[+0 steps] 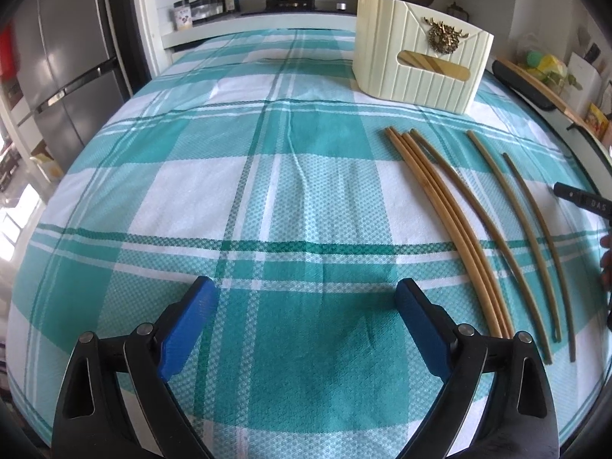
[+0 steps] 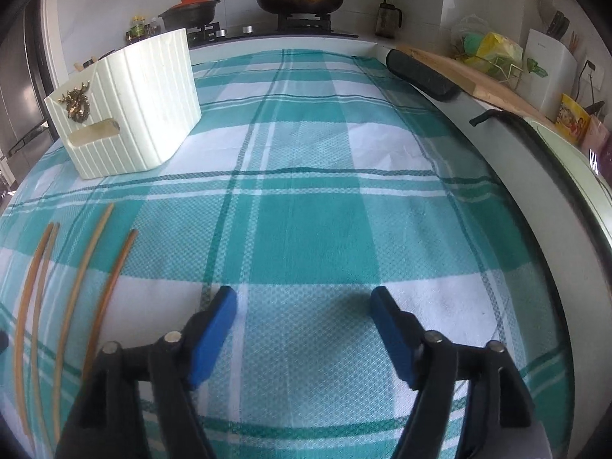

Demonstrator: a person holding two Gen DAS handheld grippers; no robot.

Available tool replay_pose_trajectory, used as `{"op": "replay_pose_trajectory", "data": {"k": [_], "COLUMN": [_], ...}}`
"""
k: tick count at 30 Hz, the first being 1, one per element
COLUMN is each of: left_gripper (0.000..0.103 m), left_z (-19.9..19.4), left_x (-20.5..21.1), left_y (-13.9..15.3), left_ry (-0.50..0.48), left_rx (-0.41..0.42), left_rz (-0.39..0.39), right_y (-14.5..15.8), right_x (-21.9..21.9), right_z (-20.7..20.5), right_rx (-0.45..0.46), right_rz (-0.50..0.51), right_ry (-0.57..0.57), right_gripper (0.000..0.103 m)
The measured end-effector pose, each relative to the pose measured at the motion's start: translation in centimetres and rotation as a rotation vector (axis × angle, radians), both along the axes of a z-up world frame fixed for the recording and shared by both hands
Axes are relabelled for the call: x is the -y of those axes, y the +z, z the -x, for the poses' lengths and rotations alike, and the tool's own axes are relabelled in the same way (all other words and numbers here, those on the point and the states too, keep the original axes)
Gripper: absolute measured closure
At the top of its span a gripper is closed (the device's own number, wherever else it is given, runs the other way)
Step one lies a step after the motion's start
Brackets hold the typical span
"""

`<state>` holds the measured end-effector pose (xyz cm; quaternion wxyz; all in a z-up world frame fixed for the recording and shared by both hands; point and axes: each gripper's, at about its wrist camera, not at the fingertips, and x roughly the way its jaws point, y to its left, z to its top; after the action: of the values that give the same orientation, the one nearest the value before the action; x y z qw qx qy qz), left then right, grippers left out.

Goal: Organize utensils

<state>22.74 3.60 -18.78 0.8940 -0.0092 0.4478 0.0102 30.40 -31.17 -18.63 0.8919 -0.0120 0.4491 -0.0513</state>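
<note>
While apart, both grippers' fingers (image 1: 183,329) (image 2: 214,336) seemingly hold nothing.

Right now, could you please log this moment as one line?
left gripper open | right gripper open, empty | bamboo chopsticks on checked cloth

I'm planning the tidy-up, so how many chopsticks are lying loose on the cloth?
6: three pale chopsticks bunched together, then three darker chopsticks spread out to their right. The bunch may hide another; more sit inside the cream holder.
</note>
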Motion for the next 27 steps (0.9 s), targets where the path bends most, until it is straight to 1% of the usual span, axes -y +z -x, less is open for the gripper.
{"op": "replay_pose_trajectory", "data": {"k": [3,12,18,27], "left_gripper": [0.006,0.002,0.001,0.000], "left_z": [-0.01,-0.31,-0.48,-0.47], "left_x": [-0.22,-0.06,0.04,0.03], "left_y": [0.00,-0.14,-0.20,-0.23], "left_ry": [0.003,-0.003,0.011,0.012], "left_rx": [-0.003,-0.016,-0.020,-0.020], "left_rz": [0.009,0.002,-0.008,-0.009], "right_y": [-0.10,-0.08,-0.09,-0.09], "right_x": [-0.07,0.00,-0.01,-0.01], "right_z": [0.04,-0.04,-0.03,-0.04], "right_rx": [-0.005,-0.007,-0.007,-0.006], "right_rz": [0.004,0.004,0.004,0.004], "right_ry": [-0.003,-0.003,-0.003,-0.003], "right_gripper": [0.019,0.019,0.019,0.019]}}
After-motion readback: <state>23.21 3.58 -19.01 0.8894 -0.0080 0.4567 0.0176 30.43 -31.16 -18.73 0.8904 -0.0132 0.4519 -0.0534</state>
